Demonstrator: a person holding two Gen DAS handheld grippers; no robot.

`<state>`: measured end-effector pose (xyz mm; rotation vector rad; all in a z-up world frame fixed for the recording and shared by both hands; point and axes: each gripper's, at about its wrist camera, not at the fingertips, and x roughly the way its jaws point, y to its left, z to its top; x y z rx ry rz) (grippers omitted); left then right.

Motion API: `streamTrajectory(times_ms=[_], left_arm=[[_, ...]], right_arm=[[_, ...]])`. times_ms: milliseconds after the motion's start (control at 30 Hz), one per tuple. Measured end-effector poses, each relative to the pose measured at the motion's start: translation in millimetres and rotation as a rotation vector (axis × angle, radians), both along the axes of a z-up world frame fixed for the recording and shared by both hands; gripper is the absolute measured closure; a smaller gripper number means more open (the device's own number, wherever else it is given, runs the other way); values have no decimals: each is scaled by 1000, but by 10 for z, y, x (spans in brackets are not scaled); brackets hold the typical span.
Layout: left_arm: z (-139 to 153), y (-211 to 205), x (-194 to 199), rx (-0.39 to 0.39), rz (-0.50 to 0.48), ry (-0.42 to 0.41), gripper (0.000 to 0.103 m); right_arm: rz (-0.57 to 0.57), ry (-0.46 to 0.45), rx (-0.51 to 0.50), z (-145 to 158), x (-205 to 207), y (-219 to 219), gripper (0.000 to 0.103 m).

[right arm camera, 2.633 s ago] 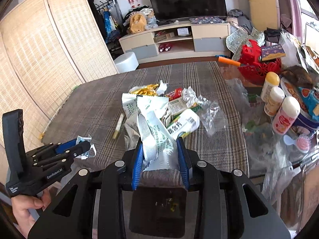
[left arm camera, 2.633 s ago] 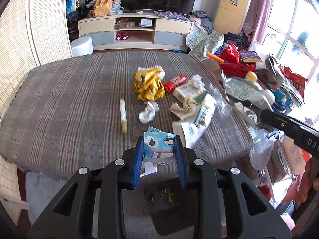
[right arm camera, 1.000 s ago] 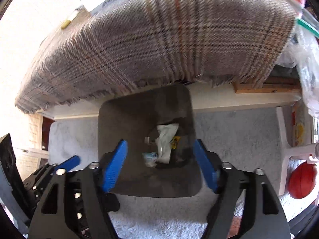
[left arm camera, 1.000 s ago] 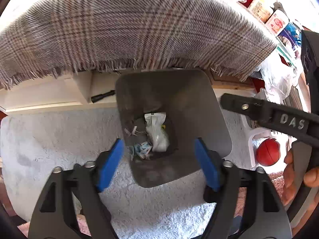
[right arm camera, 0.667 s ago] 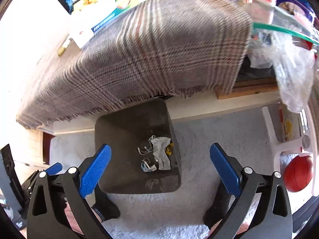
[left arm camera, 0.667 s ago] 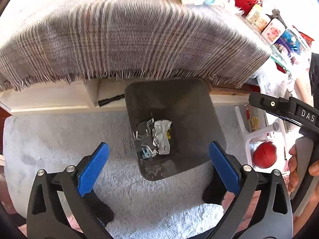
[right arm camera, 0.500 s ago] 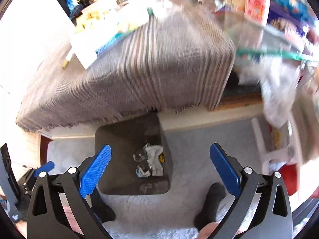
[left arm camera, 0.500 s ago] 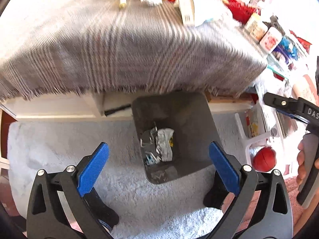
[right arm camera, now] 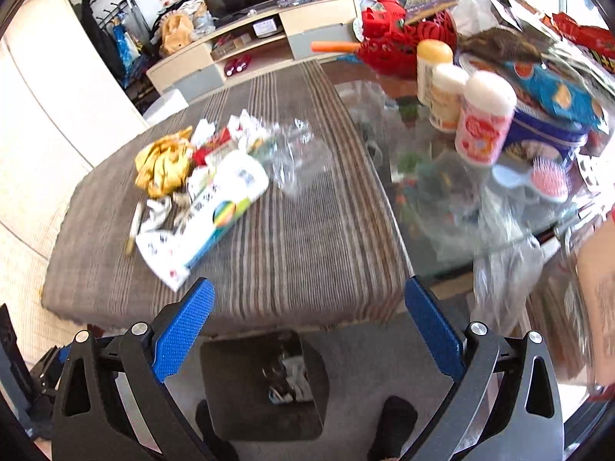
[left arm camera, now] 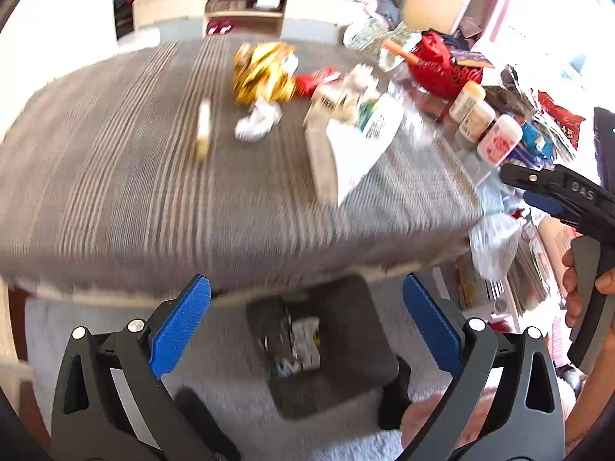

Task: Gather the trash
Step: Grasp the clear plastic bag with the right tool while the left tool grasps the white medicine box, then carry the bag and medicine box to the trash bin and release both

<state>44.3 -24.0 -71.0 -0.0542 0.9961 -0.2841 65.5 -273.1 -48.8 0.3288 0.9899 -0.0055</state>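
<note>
Left tool (left arm camera: 305, 317) is seen wide open, blue pads (left arm camera: 178, 322) spread, nothing held; right tool (right arm camera: 307, 319) likewise wide open and empty. In the left wrist view the right tool (left arm camera: 557, 196) also shows at the right edge, gripped by a hand (left arm camera: 580, 292). A dark bin (left arm camera: 326, 345) sits on the pale carpet (left arm camera: 115, 319) at lower centre of both views, just below the near edge of the bench (left arm camera: 115, 176); crumpled wrappers (left arm camera: 298, 340) are seen lying in its bottom. In the right wrist view the bin (right arm camera: 265, 384) lies between the two fingers, partly under the bench's fringe. Remaining trash is left on the striped cloth: a yellow foil wrapper (right arm camera: 163, 165) at upper left of the pile, a red packet (left arm camera: 317, 78) beside it, a crumpled white paper (left arm camera: 255, 125), a narrow yellowish stick wrapper (left arm camera: 203, 130) lying apart to the left, a large white printed package (right arm camera: 215, 207) nearest the bench edge, and a clear plastic film (right arm camera: 301, 153) to its right. On the glass part at right, three white bottles (right arm camera: 482, 115) stand close together, with a red basket (right arm camera: 396, 42) behind and a pink hairbrush (right arm camera: 549, 182) near them. Left wrist view is motion-blurred, so label details cannot be read.
</note>
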Motion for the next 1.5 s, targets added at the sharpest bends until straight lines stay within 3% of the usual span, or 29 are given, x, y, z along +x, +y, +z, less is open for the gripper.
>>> streamTrajectory(times_ms=[200,533,667,867,1000,1033,1100,1167,1200,1367,1500], left_arm=[[53,-284,574,55,-49,-35,8],[-319,-554,1124,76,-102,29,8],[-367,-624,1233,69,-120,29,8],[-473,-705,1332,51,-150,45,8],[-536,-783,1378,42,-166,52,9],[-538,-808,1376,39,-172,50,9],[-537,-869,1371,31,-192,45,17],[-531,-921,1358,38,-204,42,35],[-534,-945,1352,42,-209,42,37],[-524,-1005,1262,70,-237,27,37],[-499,-1001,1117,101,-258,19,38]], right_arm=[[0,-3,8,31,505,22,3],[19,-5,17,-65,1262,124,5],[55,34,41,-258,1477,195,24],[7,83,46,-574,1645,79,30],[-35,111,53,-694,1676,-63,49],[-38,115,50,-705,1675,-77,59],[-38,108,38,-700,1657,-100,68],[-26,103,30,-684,1654,-104,76],[-21,98,13,-670,1648,-96,80],[5,75,0,-558,1577,-76,87],[14,50,-17,-414,1483,-69,88]])
